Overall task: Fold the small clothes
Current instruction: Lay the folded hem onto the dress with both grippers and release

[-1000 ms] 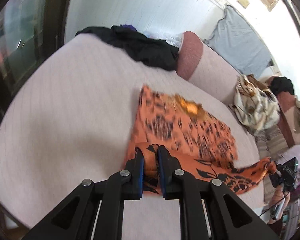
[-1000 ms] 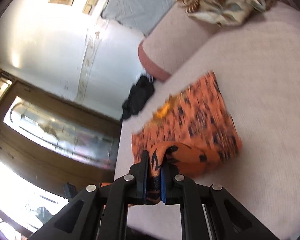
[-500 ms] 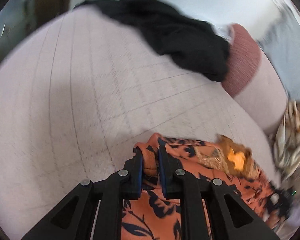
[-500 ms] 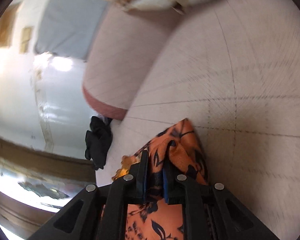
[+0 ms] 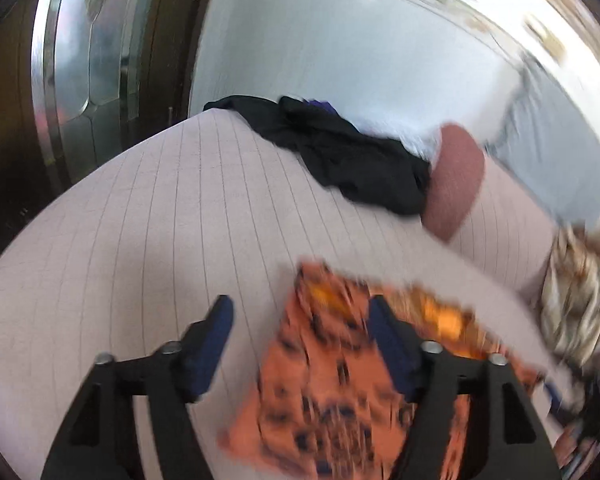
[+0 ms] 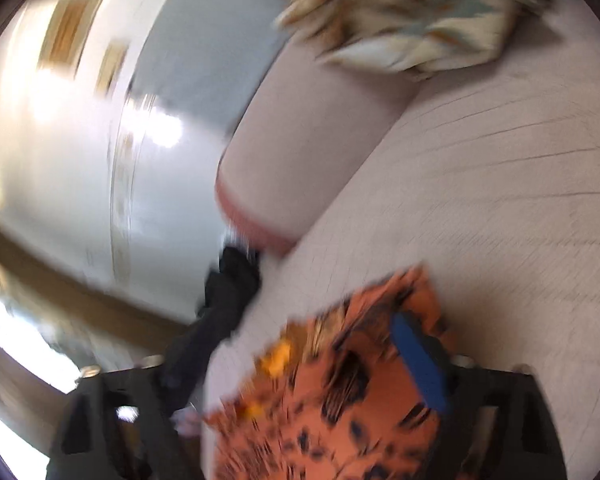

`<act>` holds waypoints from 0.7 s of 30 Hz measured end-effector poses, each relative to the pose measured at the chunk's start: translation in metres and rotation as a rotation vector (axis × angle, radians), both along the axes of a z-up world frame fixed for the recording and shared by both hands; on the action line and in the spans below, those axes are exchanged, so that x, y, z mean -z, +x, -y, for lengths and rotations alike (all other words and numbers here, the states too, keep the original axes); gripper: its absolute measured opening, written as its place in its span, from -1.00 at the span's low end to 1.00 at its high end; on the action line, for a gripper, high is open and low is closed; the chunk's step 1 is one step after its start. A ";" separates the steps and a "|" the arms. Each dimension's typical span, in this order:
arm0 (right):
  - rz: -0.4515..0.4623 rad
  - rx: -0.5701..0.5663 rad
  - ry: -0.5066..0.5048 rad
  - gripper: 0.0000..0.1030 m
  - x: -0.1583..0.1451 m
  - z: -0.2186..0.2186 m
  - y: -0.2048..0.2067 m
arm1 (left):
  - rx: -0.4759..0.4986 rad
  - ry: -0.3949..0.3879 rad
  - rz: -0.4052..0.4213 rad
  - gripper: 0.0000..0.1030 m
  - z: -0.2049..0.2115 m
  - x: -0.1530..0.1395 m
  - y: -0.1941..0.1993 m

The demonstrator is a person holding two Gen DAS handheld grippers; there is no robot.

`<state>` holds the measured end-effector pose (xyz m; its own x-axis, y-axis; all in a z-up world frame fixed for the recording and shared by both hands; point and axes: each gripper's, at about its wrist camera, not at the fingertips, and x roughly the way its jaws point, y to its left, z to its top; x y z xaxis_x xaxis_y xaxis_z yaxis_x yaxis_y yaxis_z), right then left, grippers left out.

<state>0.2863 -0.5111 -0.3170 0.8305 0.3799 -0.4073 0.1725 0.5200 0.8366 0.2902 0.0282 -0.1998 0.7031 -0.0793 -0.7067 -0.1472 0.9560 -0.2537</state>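
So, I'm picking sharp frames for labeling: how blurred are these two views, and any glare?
Left wrist: orange patterned garment motion-smeared, black clothes softer, left gripper fairly crisp. Right wrist: heavy streaking throughout, blown-out glare on the wall, print on the garment unreadable.

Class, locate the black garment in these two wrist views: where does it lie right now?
In the left wrist view the black garment lies at the bed's far edge, touching the reddish end of the bolster pillow, beyond the orange patterned cloth.
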 end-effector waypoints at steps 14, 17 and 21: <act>-0.219 -0.468 -0.605 0.07 0.024 -0.240 0.025 | -0.013 0.032 -0.232 0.42 0.031 0.082 -0.028; -0.257 -0.473 -0.715 0.07 0.025 -0.256 0.060 | 0.009 0.064 -0.247 0.48 0.036 0.086 -0.014; -0.301 -0.442 -0.786 0.07 0.026 -0.259 0.134 | 0.029 0.107 -0.254 0.60 0.047 0.087 -0.006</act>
